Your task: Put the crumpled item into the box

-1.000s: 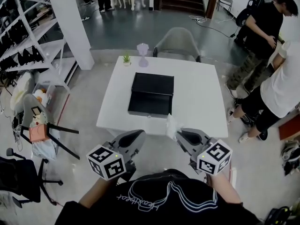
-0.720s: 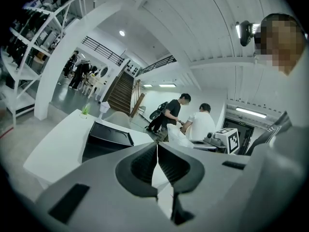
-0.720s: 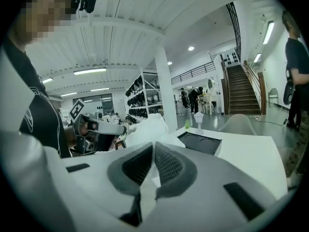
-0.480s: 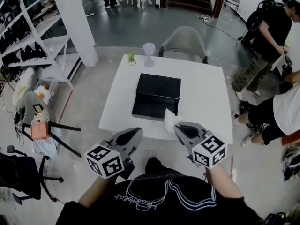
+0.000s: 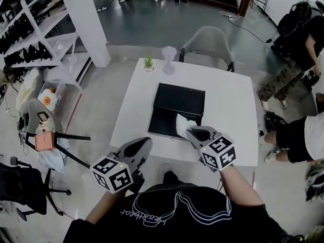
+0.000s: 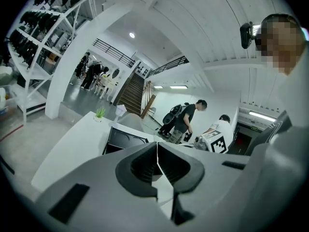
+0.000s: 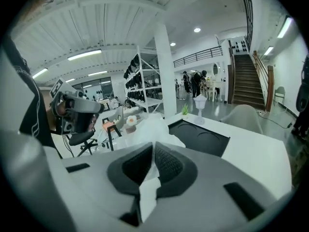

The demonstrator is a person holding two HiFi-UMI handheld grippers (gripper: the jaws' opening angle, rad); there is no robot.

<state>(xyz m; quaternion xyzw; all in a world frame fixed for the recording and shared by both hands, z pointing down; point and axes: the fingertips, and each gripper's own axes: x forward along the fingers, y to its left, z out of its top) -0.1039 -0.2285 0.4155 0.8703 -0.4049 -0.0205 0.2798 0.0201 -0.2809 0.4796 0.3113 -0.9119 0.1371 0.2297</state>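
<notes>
**A:** A white desk (image 5: 228, 103) is standing on the grey floor of a big hall, with shelving (image 5: 35, 27) running along the left.

**B:** What is the right hand-held gripper (image 5: 193, 132) doing?

**A:** Its jaws are clamping a crumpled white item (image 5: 183, 124), and a tuft is poking out above them. In the head view the item is hanging over the near half of the black box (image 5: 179, 97), which is lying open in the middle of the desk. Whether the two are touching cannot be told.

**B:** And the left hand-held gripper (image 5: 146, 143)?

**A:** It is hovering off the desk's near edge, its jaws pressing together on nothing.

**B:** Is anything else sitting on the desk?

**A:** A small potted plant (image 5: 148, 63) and a pale vase (image 5: 168, 67) are standing at the far edge, and a grey chair (image 5: 207, 40) is waiting behind them.
</notes>
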